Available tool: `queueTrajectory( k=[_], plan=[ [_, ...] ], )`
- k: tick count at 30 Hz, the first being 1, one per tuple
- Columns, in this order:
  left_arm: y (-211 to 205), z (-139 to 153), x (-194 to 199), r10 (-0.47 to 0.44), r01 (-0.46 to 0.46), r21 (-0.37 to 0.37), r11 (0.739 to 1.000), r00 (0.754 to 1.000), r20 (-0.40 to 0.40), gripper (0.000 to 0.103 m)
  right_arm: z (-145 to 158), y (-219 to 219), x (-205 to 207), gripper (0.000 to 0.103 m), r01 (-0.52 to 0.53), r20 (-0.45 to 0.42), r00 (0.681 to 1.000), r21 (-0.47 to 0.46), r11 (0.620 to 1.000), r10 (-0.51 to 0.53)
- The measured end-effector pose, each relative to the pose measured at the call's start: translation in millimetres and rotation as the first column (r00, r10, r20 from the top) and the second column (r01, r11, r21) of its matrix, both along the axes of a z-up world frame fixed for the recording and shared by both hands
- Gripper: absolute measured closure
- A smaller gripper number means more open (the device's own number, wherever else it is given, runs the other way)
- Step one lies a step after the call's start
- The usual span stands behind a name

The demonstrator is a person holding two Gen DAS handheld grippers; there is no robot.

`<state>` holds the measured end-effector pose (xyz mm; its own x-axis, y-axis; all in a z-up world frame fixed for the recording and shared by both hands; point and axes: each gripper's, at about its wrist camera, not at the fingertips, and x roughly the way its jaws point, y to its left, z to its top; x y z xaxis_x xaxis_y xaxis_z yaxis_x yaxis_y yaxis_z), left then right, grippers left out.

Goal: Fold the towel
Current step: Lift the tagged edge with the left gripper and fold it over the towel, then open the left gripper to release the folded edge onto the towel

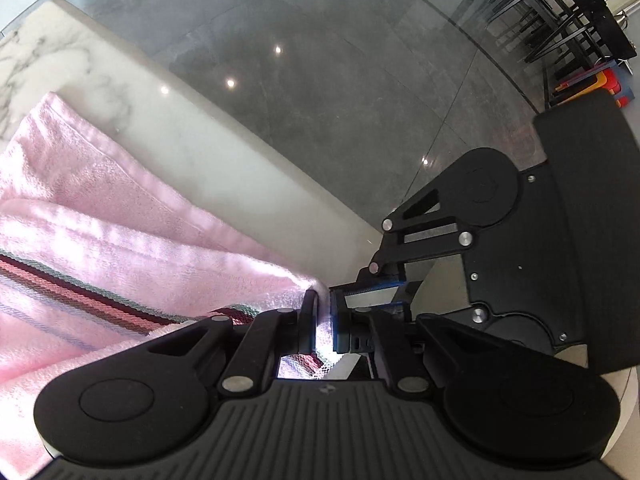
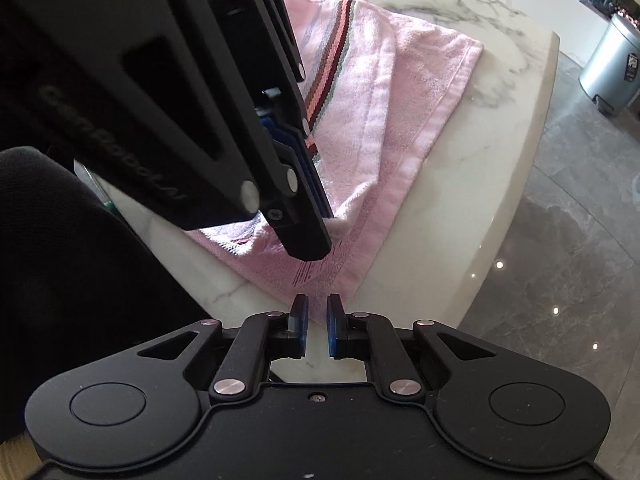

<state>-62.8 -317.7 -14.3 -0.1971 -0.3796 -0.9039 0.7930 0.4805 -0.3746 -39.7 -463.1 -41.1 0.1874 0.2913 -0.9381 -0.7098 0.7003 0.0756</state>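
Towel [image 2: 400, 92]: pink, striped band, lying part-folded on the white marble table [image 2: 460, 208] near its rounded edge. Left gripper [image 1: 324, 320]: fingers clamped on a towel corner. Right gripper [image 2: 318, 326]: fingers nearly together, pinching the towel's near edge. Floor [image 1: 320, 60]: grey tile.

The towel [image 2: 404, 92] was pink terry with a striped band of coral, maroon, grey and white, lying partly folded and rumpled on the marble top. In the right wrist view its near corner pointed toward 6 o'clock, its far corner toward 1 o'clock.
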Motion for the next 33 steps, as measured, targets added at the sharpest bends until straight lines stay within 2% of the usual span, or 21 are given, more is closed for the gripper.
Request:
queueTrajectory(
  k=[4,8,9,18,23,28,30,33],
  plan=[
    [-0.7,-9.7,0.5,0.010,-0.010,-0.005,1.000,1.000,-0.028,0.094,-4.8,0.4,-2.3,0.094,-0.001,-0.004,1.000,-0.009,1.000,0.001],
    [-0.1,-15.1,4.2,0.032,-0.033,-0.019,0.999,0.996,-0.080,0.071,-6.1,2.2,0.0,0.094,-0.001,-0.009,1.000,-0.007,1.000,0.000],
    [-0.1,-16.6,5.6,0.042,-0.044,-0.020,0.999,0.995,-0.088,0.068,-6.3,2.8,0.0,0.094,-0.004,-0.011,1.000,-0.014,1.000,0.004],
    [9.6,-6.3,16.5,0.059,-0.061,-0.037,0.997,0.996,-0.063,0.068,12.2,8.0,-6.5,0.094,-0.053,-0.024,0.998,-0.040,0.998,0.052],
    [22.1,13.7,22.7,0.054,-0.054,-0.063,0.997,0.999,-0.005,0.065,30.5,16.4,-5.9,0.094,-0.075,-0.002,0.997,-0.049,0.996,0.075],
    [42.4,42.9,37.0,0.056,-0.046,-0.073,0.996,0.988,0.143,0.058,49.3,32.9,-3.2,0.090,-0.094,0.044,0.994,-0.044,0.995,0.096],
    [51.9,48.9,45.3,0.086,-0.075,-0.064,0.995,0.979,0.186,0.058,50.4,41.0,-1.9,0.088,-0.093,0.056,0.994,-0.053,0.994,0.096],
    [64.7,50.6,66.2,0.155,-0.148,-0.050,0.988,0.967,0.201,0.058,41.5,51.4,3.6,0.085,-0.092,0.057,0.994,-0.090,0.992,0.097]
  ],
)
